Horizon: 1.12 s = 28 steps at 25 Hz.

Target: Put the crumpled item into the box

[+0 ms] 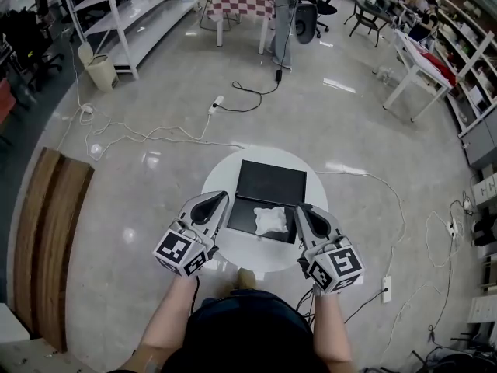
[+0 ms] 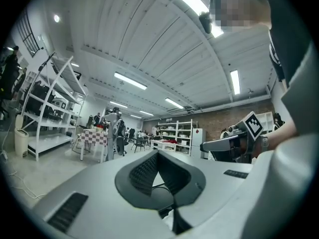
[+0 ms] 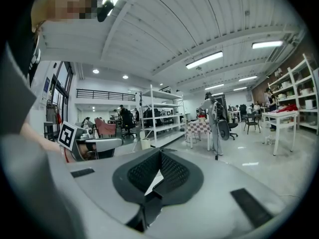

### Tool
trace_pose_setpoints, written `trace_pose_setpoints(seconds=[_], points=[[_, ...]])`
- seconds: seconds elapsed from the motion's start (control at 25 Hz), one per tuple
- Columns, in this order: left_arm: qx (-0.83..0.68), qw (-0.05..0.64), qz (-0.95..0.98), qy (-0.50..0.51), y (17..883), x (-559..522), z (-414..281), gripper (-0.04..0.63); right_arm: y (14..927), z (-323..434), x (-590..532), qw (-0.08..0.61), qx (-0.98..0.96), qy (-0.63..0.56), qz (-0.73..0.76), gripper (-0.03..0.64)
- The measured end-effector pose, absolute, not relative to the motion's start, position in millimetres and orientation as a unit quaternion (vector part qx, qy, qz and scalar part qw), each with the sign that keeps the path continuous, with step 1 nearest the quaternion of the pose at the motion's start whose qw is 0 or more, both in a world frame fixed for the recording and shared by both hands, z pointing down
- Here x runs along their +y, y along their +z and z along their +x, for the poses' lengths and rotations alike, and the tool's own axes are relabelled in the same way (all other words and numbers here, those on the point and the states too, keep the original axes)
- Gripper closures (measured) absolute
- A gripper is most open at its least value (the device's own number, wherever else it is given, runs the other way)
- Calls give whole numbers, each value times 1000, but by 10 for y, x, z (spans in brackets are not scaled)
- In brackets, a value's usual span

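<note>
Lying boxed, crumpled item (image 1: 272,220) near right claw (image 1: 300,209)

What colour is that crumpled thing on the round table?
White; the crumpled item shows best in the head view.

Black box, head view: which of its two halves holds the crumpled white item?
The near half, closest to the person: the crumpled white item lies in it. The far half is bare black.
</note>
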State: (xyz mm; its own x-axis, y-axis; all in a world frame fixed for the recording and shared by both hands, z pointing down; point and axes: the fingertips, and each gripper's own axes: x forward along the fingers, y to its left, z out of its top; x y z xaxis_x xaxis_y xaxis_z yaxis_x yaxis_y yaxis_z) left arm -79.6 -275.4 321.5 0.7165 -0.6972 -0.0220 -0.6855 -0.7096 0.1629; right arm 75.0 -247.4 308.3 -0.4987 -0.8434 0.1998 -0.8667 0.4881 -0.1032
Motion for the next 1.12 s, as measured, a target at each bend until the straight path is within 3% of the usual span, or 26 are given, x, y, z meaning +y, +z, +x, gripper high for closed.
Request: trace_pose_setpoints(seconds=[1.12], points=[[-382,76,920,-40,3212,-2758,-847,594,3064,798,-2449,57,-860,93,499,614]])
